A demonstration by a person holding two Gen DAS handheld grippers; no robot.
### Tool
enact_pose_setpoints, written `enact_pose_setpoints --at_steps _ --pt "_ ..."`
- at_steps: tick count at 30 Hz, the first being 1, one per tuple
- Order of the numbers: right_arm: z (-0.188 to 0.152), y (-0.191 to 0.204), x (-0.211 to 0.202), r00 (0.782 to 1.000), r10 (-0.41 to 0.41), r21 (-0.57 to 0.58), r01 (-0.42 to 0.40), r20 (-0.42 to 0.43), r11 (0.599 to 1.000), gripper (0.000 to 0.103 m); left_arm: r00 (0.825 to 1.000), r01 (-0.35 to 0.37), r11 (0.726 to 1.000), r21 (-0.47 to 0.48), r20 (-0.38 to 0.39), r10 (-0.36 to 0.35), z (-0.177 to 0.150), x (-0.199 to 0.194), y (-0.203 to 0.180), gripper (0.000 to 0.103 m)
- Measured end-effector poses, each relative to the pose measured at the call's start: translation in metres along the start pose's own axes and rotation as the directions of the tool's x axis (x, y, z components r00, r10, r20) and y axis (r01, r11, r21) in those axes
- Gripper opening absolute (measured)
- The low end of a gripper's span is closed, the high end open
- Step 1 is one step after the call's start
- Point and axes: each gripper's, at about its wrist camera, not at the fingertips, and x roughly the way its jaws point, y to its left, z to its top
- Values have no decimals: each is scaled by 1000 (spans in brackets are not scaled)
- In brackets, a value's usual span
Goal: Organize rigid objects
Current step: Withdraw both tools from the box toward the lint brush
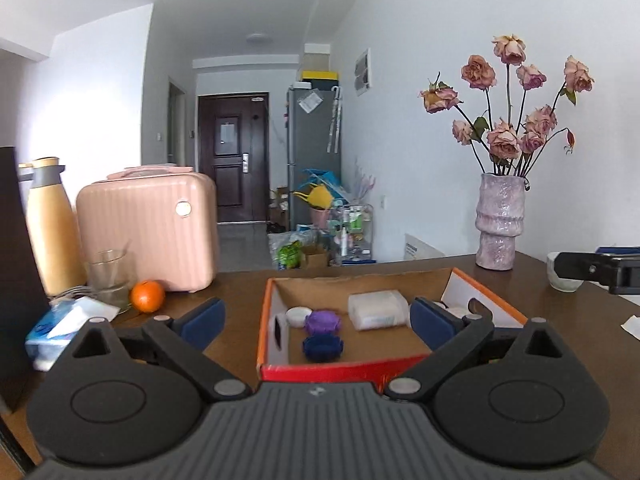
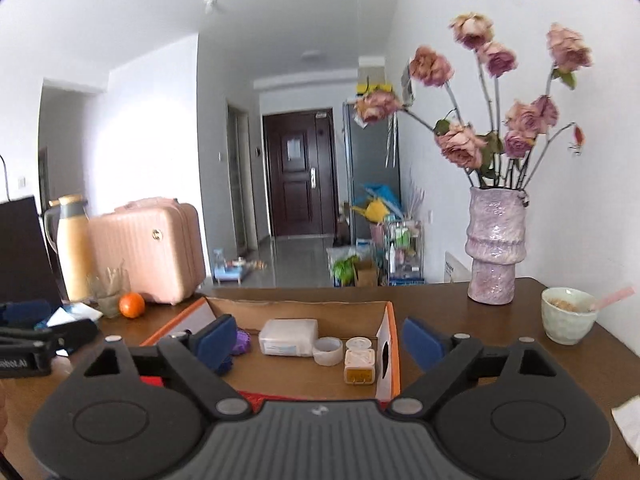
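Sits on the counter (image 1: 240, 280): open cardboard box (image 1: 360, 276), long axis running left to right, holding small containers. Left gripper (image 1: 316, 316) and right gripper (image 2: 316, 338) fingers spread wide, pinching nothing.

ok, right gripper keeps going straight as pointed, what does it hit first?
Likely the white rectangular case in the cardboard box, which sits between the open right gripper's fingers; depth is unclear.

- Left gripper (image 1: 316, 316): jaws spread wide, nothing between them.
- Cardboard box (image 1: 272, 320): holds white case (image 1: 376, 310), purple cap (image 1: 322, 321), dark blue cap (image 1: 322, 347).
- Vase (image 1: 500, 222), orange (image 1: 147, 296): on table (image 1: 236, 320).
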Motion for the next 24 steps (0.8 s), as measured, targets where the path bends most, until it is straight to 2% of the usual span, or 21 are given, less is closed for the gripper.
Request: enact_pose_setpoints --at_steps 2,5,9,12,16,24 --pt "-9 5 -24 1000 4 15 -5 21 1000 92 1000 -18 1000 3 14 18 -6 -23 -1 103" --pt "-27 15 -65 999 3 14 -3 44 1000 92 1000 2 1000 -19 21 -2 -19 -66 1 103" --pt "-55 24 -112 1000 24 52 -24 -1 998 93 999 33 997 -72 0 -33 -42 -118 5 103" --pt "-79 24 -140 999 43 107 -40 -22 993 93 1000 26 998 -54 -11 -26 -61 -148 2 103" --pt "-98 27 -153 995 71 97 -64 -73 993 94 999 29 999 -37 -30 -30 -73 -162 2 103" --pt "-103 27 -147 993 51 106 -40 -104 994 94 997 47 998 -39 -61 -49 -74 -147 -6 103"
